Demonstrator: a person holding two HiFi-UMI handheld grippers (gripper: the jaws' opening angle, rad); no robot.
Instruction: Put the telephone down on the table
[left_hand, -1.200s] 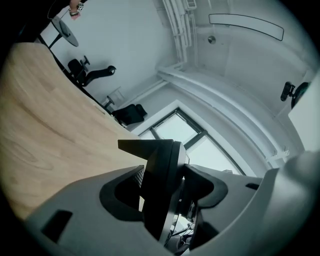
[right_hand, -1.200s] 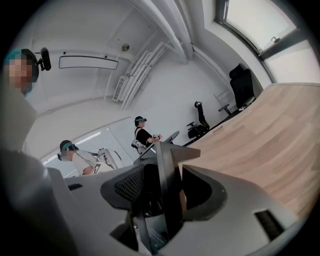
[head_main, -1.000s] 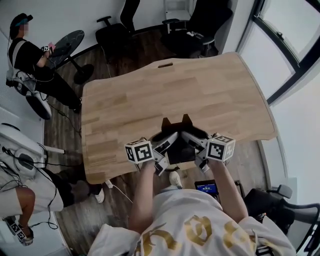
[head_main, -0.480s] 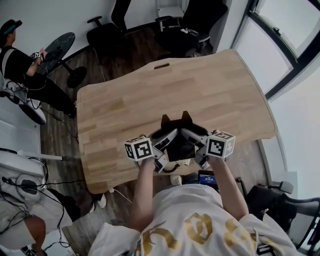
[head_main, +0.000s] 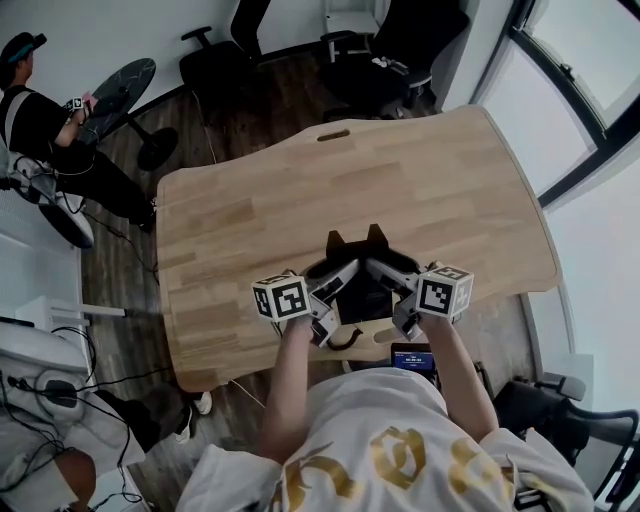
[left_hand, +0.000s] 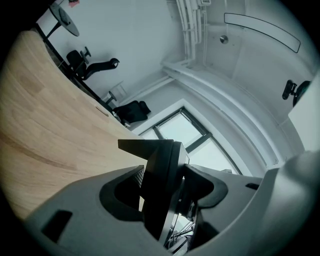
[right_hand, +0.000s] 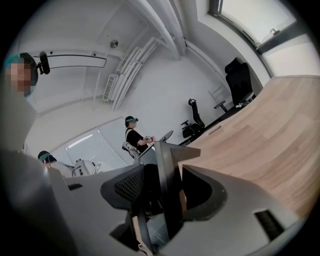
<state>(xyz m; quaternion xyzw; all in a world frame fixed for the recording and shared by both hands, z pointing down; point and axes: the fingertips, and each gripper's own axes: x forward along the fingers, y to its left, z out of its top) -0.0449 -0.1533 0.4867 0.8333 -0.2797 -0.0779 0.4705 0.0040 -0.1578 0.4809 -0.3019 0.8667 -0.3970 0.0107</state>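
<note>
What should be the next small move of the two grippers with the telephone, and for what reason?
Probably lower both grippers together, slightly away from the person, until the telephone rests on the table. The left gripper and right gripper each clamp one side of it, and it seems to sit just above bare wood close to the near edge.

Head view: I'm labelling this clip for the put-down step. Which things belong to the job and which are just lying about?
Job: telephone, clamped by left gripper and right gripper; wooden table.
Lying about: office chairs, round side table, person, small screen below the table edge.
</note>
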